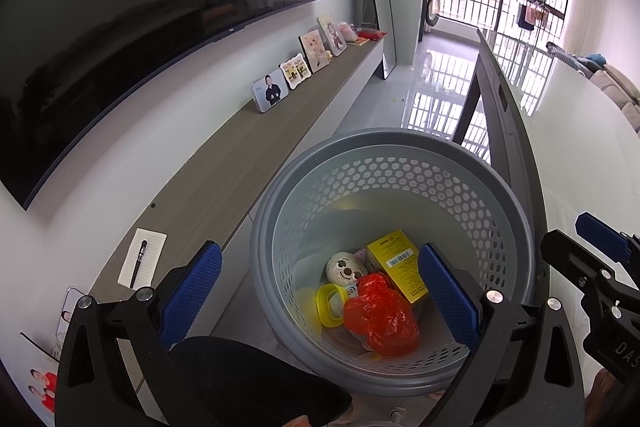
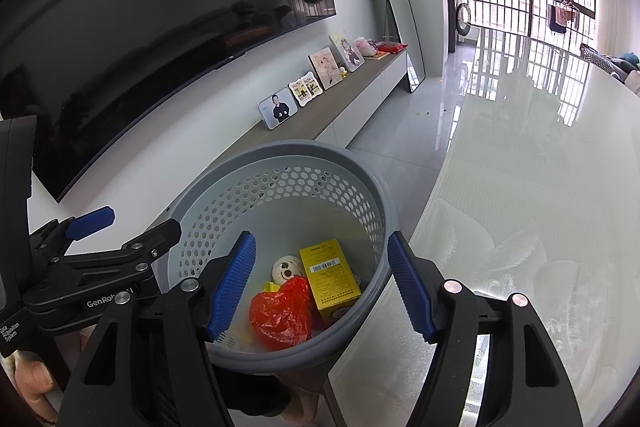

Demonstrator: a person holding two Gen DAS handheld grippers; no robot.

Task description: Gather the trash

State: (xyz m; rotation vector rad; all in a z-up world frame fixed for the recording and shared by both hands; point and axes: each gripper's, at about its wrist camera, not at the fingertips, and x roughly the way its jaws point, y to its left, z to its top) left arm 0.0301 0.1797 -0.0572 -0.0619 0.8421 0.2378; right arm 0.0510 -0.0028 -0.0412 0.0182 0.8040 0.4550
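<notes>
A grey perforated basket [image 1: 267,227] [image 2: 280,149] stands on the floor beside the table. Inside it lie a crumpled red plastic bag [image 1: 380,319] [image 2: 282,313], a yellow box [image 1: 398,267] [image 2: 332,273], a round plush face [image 1: 345,267] [image 2: 287,267] and a yellow ring [image 1: 329,305]. My left gripper [image 1: 320,293] [image 2: 128,227] hovers over the basket, open, with nothing between its blue pads. My right gripper [image 2: 322,289] [image 1: 580,243] hangs close by over the basket's table-side rim. It is open too and holds nothing.
A long wood-topped console [image 1: 240,155] runs along the wall under a dark TV [image 1: 120,47]; it bears photo frames [image 1: 270,95] and a notepad with a pen [image 1: 142,263]. A glossy white table [image 2: 540,207] fills the right. A mirror [image 2: 394,7] leans at the back.
</notes>
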